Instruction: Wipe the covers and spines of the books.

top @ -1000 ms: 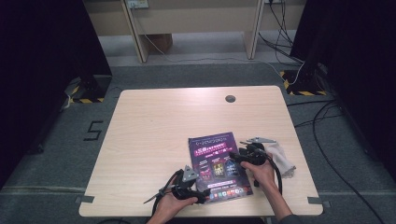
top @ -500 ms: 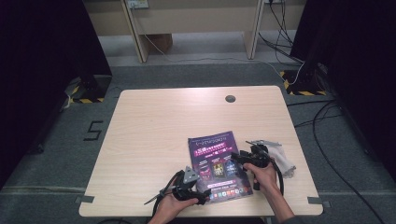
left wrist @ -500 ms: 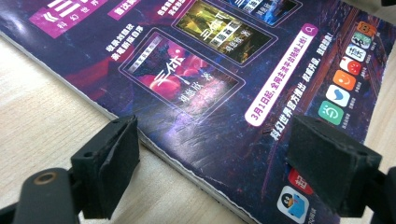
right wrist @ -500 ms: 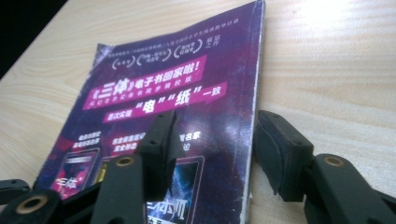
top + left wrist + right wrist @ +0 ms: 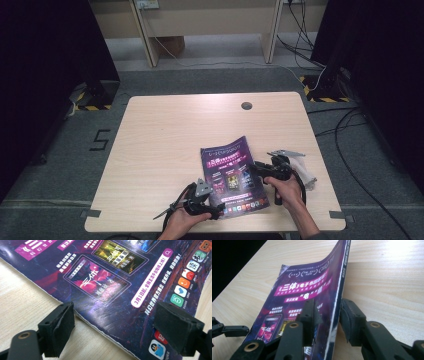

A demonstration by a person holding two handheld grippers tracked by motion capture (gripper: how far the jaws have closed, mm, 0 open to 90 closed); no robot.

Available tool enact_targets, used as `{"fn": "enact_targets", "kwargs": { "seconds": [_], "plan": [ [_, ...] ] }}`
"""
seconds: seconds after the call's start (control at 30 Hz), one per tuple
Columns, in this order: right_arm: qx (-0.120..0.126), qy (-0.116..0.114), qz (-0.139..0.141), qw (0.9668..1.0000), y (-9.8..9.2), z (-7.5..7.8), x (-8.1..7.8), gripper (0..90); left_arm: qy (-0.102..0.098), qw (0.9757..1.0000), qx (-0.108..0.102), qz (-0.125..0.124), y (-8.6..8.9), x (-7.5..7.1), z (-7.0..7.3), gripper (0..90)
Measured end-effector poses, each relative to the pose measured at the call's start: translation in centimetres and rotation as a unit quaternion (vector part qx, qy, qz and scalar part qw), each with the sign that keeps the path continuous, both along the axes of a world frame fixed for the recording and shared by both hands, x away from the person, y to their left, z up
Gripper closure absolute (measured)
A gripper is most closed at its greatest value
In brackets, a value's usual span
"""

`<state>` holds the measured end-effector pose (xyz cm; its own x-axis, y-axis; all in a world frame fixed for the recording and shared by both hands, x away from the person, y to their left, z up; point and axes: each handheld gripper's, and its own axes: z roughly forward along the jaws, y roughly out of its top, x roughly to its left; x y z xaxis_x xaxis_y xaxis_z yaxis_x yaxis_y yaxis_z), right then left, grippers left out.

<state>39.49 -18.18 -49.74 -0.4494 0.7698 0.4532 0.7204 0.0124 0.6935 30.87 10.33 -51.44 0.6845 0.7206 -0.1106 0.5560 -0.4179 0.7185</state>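
A purple magazine (image 5: 232,175) lies near the front of the wooden table (image 5: 175,130), cover up. My left gripper (image 5: 216,208) is open at its near left corner, and its pads (image 5: 58,330) straddle the cover (image 5: 112,277) without touching it. My right gripper (image 5: 256,168) is at the magazine's right edge. Its jaws have just been closing, and the raised spine edge (image 5: 337,305) stands between them. In the right gripper view (image 5: 329,308) one pad (image 5: 350,317) is against the spine side. The other stands just off the cover (image 5: 307,290).
A round cable hole (image 5: 246,105) sits at the table's far middle. Something white and crumpled (image 5: 309,176) lies right of my right hand. Cables run over the floor (image 5: 350,130) on the right, and dark cabinets flank the table.
The right hand has shifted only slightly at the magazine's right edge. The left hand and the magazine have kept their places.
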Motion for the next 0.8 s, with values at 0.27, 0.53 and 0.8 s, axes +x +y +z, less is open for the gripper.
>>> {"fn": "enact_targets", "kwargs": {
  "seconds": [0.27, 0.53, 0.8],
  "plan": [
    [-0.035, -0.001, 0.045, 0.9984, 1.4, 0.5, -0.2, 74.4, 0.000, 1.0000, 0.001, 0.000, 0.1, 0.0, 0.0, 16.2],
    [-0.048, -0.005, 0.059, 0.9971, 1.5, 0.6, -0.1, 75.9, 0.001, 1.0000, 0.003, 0.001, 0.1, 0.0, 0.1, 15.9],
    [-0.071, -0.017, 0.076, 0.9944, 2.0, 1.3, 0.1, 76.4, -0.004, 1.0000, 0.002, 0.001, 1.5, -0.2, 0.7, 17.0]
  ]
}}
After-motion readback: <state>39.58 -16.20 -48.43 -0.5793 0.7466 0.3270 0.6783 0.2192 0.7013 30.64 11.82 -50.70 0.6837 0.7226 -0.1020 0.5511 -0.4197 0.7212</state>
